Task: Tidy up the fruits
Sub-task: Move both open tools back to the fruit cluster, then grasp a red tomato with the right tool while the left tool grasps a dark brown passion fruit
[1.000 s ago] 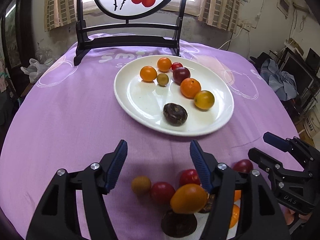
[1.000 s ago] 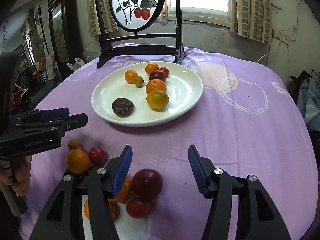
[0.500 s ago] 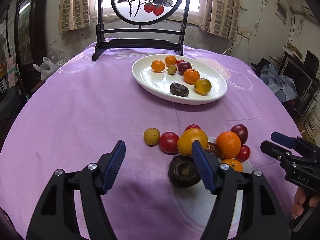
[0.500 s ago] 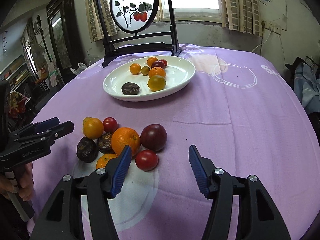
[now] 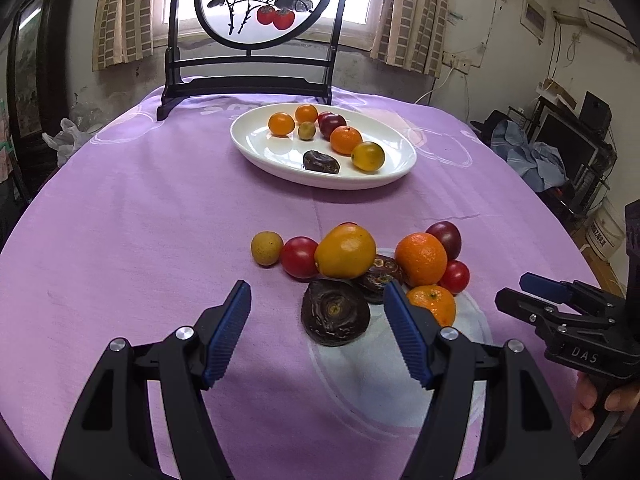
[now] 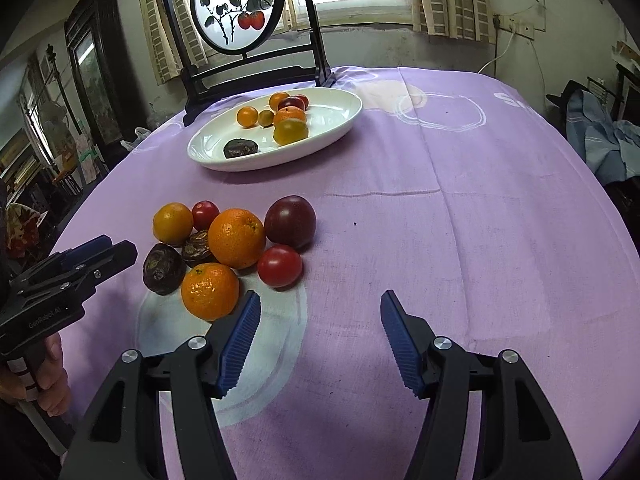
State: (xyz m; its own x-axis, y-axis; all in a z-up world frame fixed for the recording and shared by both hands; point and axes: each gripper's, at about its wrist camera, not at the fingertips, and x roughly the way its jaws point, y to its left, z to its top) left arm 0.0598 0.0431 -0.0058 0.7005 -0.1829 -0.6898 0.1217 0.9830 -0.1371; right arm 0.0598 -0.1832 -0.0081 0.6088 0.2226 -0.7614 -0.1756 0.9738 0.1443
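While both my grippers hover over the purple tablecloth [image 6: 460, 208], neither holds anything: left gripper [image 5: 316, 330] is spread wide just short of a dark wrinkled fruit [image 5: 335, 312], right gripper [image 6: 320, 338] gapes near a red tomato [image 6: 279, 266] and a mandarin [image 6: 210, 291]. That loose fruit pile sits toward the table's near edge. Farther back, the white plate [image 5: 384, 178] carries more fruit, in front of a painted screen [image 5: 262, 0].

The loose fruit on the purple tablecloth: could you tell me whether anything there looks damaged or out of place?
Nothing looks spilled or broken. The dark brown wrinkled fruit nearest the open left gripper looks shrivelled beside the smooth orange mandarin. The pile sits on the purple tablecloth, not in the white oval plate.
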